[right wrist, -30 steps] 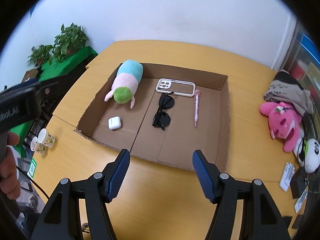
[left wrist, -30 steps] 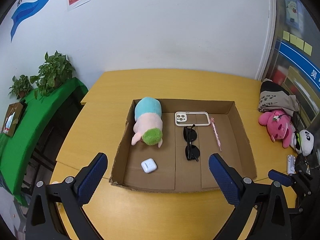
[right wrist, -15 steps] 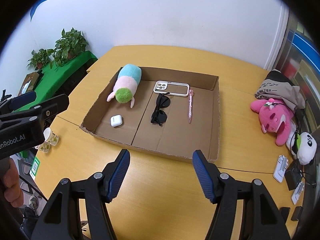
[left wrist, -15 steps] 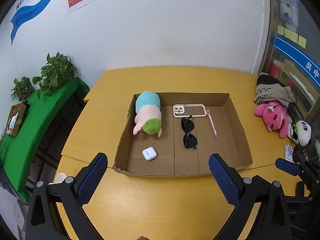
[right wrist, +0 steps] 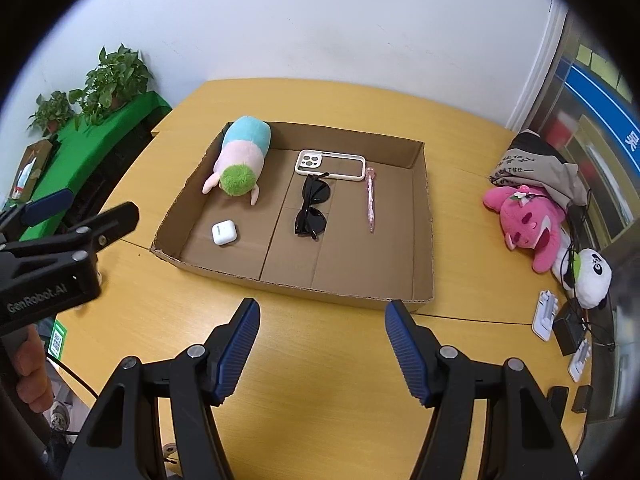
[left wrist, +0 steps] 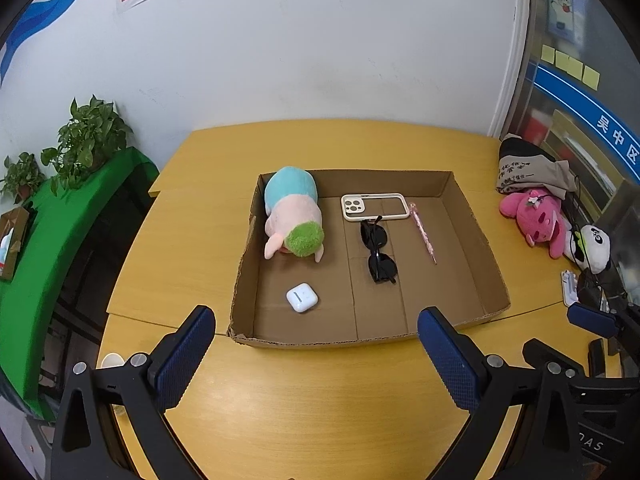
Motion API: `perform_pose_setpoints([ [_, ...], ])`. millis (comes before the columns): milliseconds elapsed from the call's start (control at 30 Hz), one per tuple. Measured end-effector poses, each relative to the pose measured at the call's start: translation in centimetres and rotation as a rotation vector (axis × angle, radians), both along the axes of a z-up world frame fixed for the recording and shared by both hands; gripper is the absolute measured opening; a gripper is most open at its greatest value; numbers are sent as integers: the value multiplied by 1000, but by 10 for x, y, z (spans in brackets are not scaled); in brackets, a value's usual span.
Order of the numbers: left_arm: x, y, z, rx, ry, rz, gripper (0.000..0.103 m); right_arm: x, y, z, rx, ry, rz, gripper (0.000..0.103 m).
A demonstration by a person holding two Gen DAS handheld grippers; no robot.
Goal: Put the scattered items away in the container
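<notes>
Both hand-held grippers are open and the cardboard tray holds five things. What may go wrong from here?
1. The pink plush toy and the panda plush toy lie outside the shallow cardboard tray, tangled near black cables; lifting one may drag the cables.
2. The tray's walls are low; a plush dropped in may bump the black sunglasses or the pink pen.
3. The left hand-held gripper and right hand-held gripper are close together and may collide.

Off-task: pink plush [left wrist: 534, 216] and panda plush [left wrist: 595, 246] are seen at the surface's [left wrist: 320, 392] right edge, with a printed cloth bag [left wrist: 528, 170] behind them. Potted plants [left wrist: 86, 140] are set on a green-covered shelf [left wrist: 44, 248], left.
</notes>
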State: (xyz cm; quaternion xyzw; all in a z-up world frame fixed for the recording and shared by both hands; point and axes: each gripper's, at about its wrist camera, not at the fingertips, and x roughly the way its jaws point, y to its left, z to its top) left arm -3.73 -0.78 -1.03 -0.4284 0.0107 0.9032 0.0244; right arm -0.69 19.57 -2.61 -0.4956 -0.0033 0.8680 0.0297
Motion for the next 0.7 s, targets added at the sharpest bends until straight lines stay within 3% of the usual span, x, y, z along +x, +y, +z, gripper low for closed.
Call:
perform_pose_setpoints([
  [400, -14, -13, 4, 127, -33, -54, 103, -14, -10, 11, 26, 3, -44, 65],
  [700, -17, -7, 4, 91, -14, -23, 103, -30, -5, 8, 21, 2, -21, 65],
])
